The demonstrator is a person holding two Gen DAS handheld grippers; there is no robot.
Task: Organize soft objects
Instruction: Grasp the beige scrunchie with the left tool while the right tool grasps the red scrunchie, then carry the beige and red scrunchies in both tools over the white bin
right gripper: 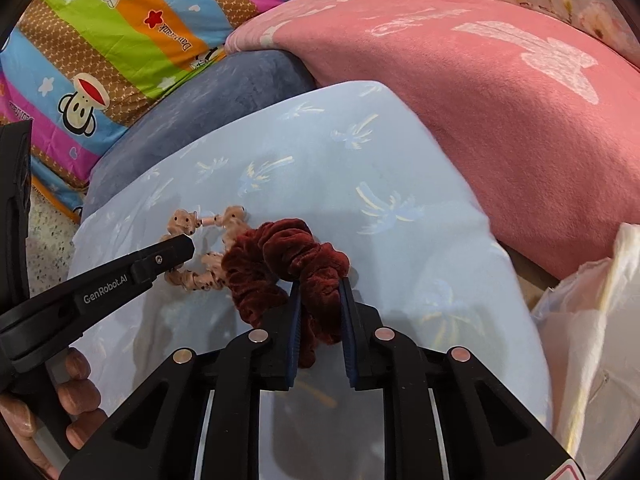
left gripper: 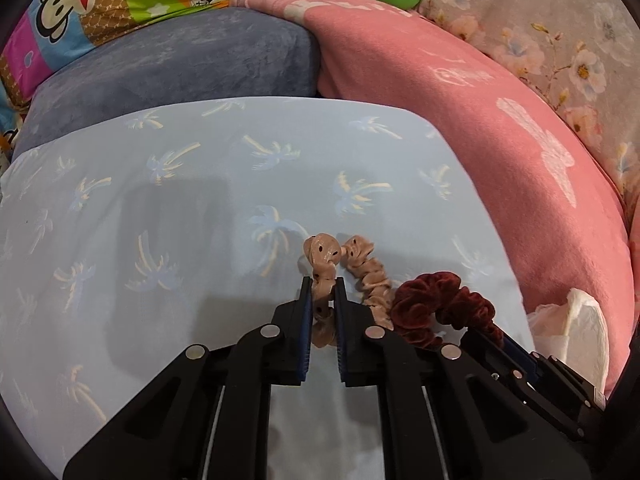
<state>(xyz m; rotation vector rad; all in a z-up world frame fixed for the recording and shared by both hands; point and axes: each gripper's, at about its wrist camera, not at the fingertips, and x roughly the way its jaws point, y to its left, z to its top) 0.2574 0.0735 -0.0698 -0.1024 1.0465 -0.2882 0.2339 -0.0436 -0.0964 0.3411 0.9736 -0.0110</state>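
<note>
The beige spotted satin scrunchie (left gripper: 362, 276) lies on the pale blue palm-print pillow (left gripper: 200, 184), pinched by the left tongs (left gripper: 323, 292). Touching its right side, the dark red velvet scrunchie (right gripper: 288, 264) is gripped by the right tongs (right gripper: 320, 292). Both tongs angle downward. A pink fleece blanket (right gripper: 500, 120) borders the pillow.

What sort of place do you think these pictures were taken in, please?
Probably a bedroom or similar home sleeping area: a light blue pillow with palm trees lies among a pink blanket, a cartoon monkey quilt and flowered bedding.
</note>
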